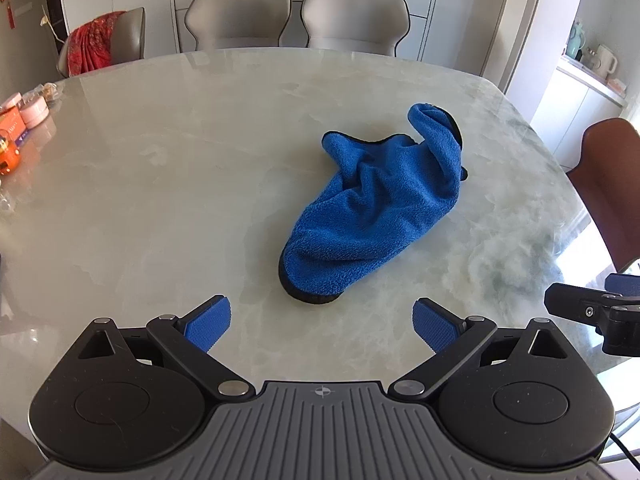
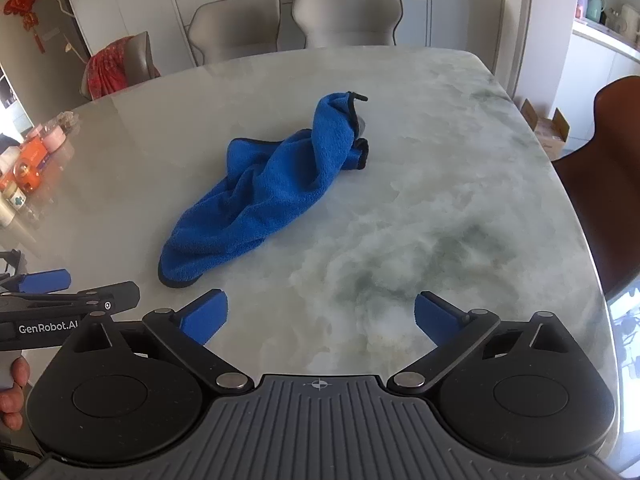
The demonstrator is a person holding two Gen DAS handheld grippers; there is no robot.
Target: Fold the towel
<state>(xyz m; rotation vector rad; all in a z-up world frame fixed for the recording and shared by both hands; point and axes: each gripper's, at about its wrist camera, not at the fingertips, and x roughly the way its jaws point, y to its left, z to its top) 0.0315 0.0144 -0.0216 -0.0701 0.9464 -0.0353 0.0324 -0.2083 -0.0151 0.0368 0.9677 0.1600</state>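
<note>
Marble-patterned surface (image 1: 160,184) fills the left wrist view, with chairs (image 1: 296,16) along its far edge. A crumpled blue towel (image 1: 376,208) lies right of centre, just above the left gripper (image 1: 322,322), whose fingers (image 1: 208,322) are spread wide and hold nothing; the towel's near end sits between them, apart from both.

Right wrist view: the towel (image 2: 264,196) lies centre-left, its near end just above the left finger (image 2: 206,316). The right gripper (image 2: 320,318) is wide open and empty.

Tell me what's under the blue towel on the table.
The blue towel lies crumpled on the marble table. A small grey bit peeks out at its far end; I cannot tell what it is. The folds hide anything else underneath.
</note>
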